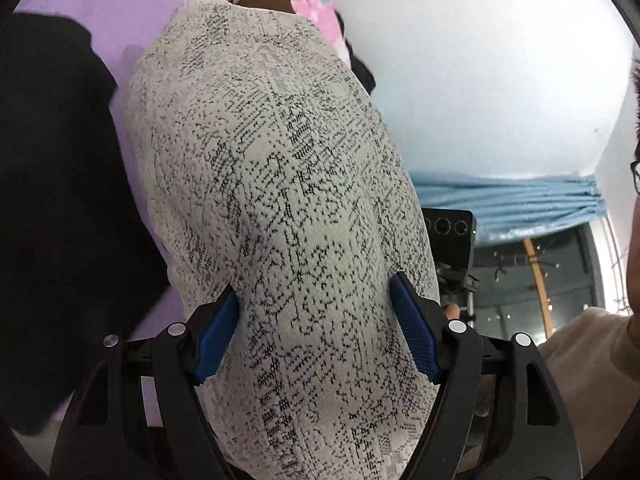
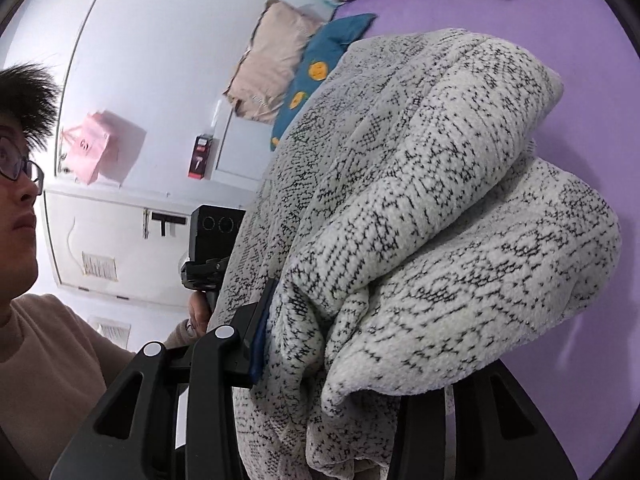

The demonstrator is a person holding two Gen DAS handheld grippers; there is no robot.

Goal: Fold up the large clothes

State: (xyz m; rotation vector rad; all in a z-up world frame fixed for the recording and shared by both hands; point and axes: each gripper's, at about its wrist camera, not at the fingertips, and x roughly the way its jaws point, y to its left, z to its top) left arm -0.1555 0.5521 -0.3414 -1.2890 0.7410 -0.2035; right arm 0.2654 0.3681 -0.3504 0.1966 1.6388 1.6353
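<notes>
Both claws carry the one garment, a white knit sweater [image 1: 280, 200] flecked with black, lifted clear above the purple bed [image 1: 120, 0] rather than lying on it. The left claw [image 1: 316, 328] stands wide, its blue pads [image 1: 414, 332] pressed into a thick bundle of the knit. That wide bite suits several layers at once, so I judge the sweater is already folded and is being carried as a stack.

In the right wrist view the right claw [image 2: 360, 344] is clamped on the sweater [image 2: 420, 220] too: one blue pad [image 2: 262, 328] shows against the knit at 9 o'clock, the other is buried under the fabric. Holding both ends likely keeps the layers from sliding apart.

Seen from the left claw, the bundle's long axis runs from 6 o'clock up toward 11 o'clock, its rounded far end pointing away over the bed. A black garment [image 1: 52, 200] lies at 9 o'clock.
</notes>
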